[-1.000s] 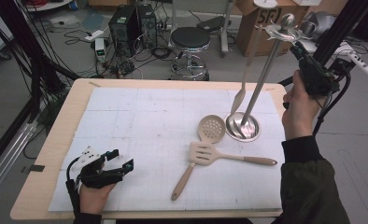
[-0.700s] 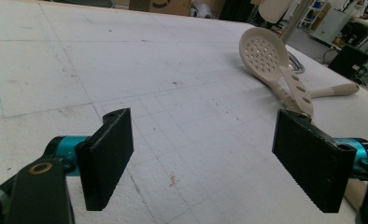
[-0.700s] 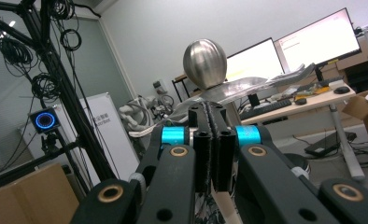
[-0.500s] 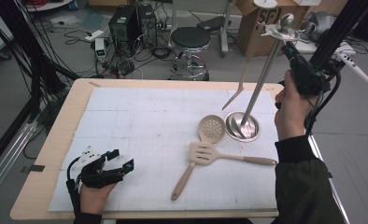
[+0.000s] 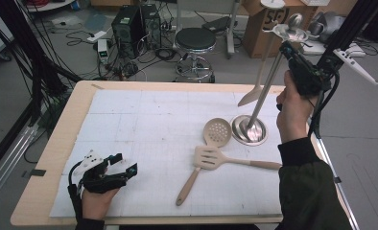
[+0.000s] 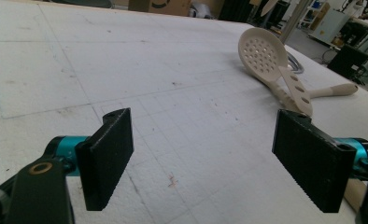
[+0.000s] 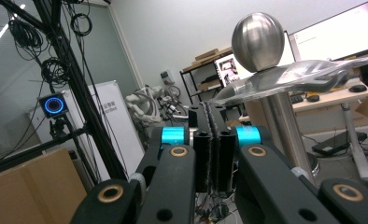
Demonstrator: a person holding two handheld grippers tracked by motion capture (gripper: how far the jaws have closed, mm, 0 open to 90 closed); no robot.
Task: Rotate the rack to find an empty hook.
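Right gripper view: polished steel ball (image 7: pixel 258 41) (mirror-smooth) tops pole (image 7: pixel 285 130).

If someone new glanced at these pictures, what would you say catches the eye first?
Most striking is the tall steel stand at the table's right, its round base on the white mat and a ball on top; a beige utensil hangs from it, and the right gripper, jaws shut, is raised beside its top. Next, the perforated spoon and slotted spatula lie crossed beside the base. The left gripper rests open at the near left.
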